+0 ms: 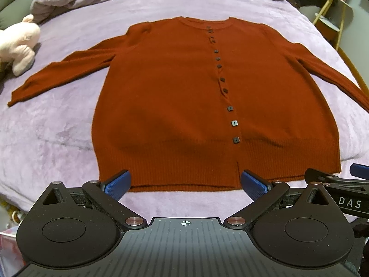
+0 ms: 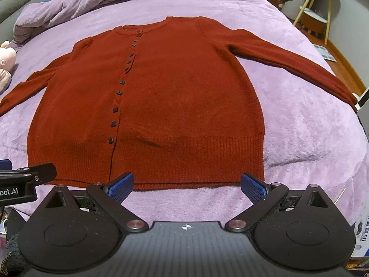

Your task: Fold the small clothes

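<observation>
On the bed (image 1: 57,124) my cardigan (image 1: 175,97) lay flat, one cuff cut off in each view, a plush (image 1: 18,43) clear only leftward, while my left gripper (image 1: 185,183) and right gripper (image 2: 186,184) gaped empty at its hem.

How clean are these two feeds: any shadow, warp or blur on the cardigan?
Left wrist: sharp; a dark shadow lies on the cardigan above its hem, and the bed bows at the edges. Right wrist: a similar shadow at the hem band; fisheye curves the sleeves; no glare.
</observation>
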Demonstrator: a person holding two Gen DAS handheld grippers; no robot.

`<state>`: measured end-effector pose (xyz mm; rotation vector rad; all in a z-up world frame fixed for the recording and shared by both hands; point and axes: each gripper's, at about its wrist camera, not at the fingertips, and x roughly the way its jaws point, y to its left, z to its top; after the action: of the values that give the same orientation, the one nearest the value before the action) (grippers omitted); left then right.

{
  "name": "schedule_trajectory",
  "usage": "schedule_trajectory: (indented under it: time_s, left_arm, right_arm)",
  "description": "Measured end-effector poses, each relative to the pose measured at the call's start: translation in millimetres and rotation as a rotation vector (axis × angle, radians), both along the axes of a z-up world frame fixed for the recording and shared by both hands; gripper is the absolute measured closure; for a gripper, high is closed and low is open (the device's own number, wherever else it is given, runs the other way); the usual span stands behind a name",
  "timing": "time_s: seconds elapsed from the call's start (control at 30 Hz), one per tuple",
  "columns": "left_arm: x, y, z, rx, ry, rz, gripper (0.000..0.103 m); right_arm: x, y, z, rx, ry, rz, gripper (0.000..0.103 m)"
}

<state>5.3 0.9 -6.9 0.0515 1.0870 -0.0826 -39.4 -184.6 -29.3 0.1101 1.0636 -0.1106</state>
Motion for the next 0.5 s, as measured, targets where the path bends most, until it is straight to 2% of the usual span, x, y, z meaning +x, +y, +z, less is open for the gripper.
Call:
schedule_trajectory:
  time_s: [0.5]
  left_arm:
    - [2.2, 1.1, -5.2, 0.007, 0.011, 0.004, 0.000]
  right_arm:
    - [-0.5, -3.2, -2.5, 0.040, -0.007, -0.001, 0.004]
